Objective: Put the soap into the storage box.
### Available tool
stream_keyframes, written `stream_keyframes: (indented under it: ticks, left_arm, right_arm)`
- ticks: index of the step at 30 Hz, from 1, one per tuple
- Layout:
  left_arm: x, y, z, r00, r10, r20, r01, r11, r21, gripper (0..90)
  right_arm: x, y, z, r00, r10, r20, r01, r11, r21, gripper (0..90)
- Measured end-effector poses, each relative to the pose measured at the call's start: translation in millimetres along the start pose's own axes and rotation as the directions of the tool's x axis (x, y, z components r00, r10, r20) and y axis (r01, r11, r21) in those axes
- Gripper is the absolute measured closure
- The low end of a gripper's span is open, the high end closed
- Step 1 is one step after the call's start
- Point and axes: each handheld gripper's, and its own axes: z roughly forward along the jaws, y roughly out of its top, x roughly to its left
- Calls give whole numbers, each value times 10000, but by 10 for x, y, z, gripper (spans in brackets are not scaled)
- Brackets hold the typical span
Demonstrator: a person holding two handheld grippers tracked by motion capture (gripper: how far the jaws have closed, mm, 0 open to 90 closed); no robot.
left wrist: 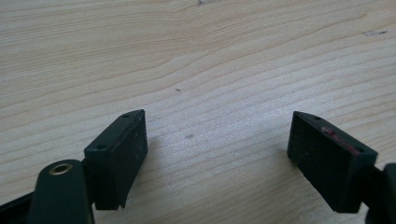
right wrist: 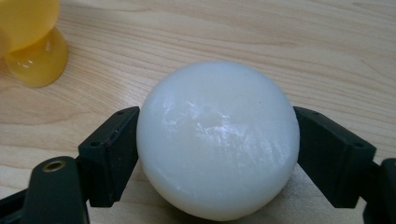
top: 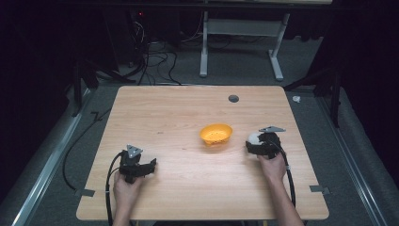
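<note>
One white ball (right wrist: 218, 140) is clamped between the two black jaws of the right hand-held gripper (right wrist: 217, 156), a jaw pressed against each side of it. In the high view the ball (top: 254, 138) is seen at the right side of the desk (top: 179, 113), at the tip of the right hand-held gripper (top: 255, 141), which is held by the person's right hand (top: 272, 165).

One yellow bowl (top: 216, 134) is found just left of the ball, near the middle of the desk, apart from the ball. Its foot and part of its wall (right wrist: 32, 44) are seen at the upper left of the right gripper view.

The left hand-held gripper (top: 151, 165) is held by the left hand (top: 126, 184) at the near left of the desk, well apart from the bowl. Its two jaws are spread wide in the left gripper view (left wrist: 215, 158), with bare wood between them.

One dark round cap (top: 233, 98) is set into the far part of the desk. Two grey three-cornered plates are counted, one on each gripper.
</note>
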Motion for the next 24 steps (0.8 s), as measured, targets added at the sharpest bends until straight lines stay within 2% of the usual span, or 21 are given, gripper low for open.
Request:
stream_keyframes:
  ticks: [5,14,24]
  left_arm:
    - [0,0,0,10000,-2,-1,2,10000,0,205]
    - [0,0,0,10000,0,0,0,10000,2,205]
    - [0,0,0,10000,0,0,0,10000,3,205]
  right_arm:
    - [8,-12,28,10000,3,-12,-3,10000,32,245]
    - [20,-11,27,10000,8,54,-8,10000,-8,250]
    - [37,-1,-6,9999,5,-122,-7,9999,-111,250]
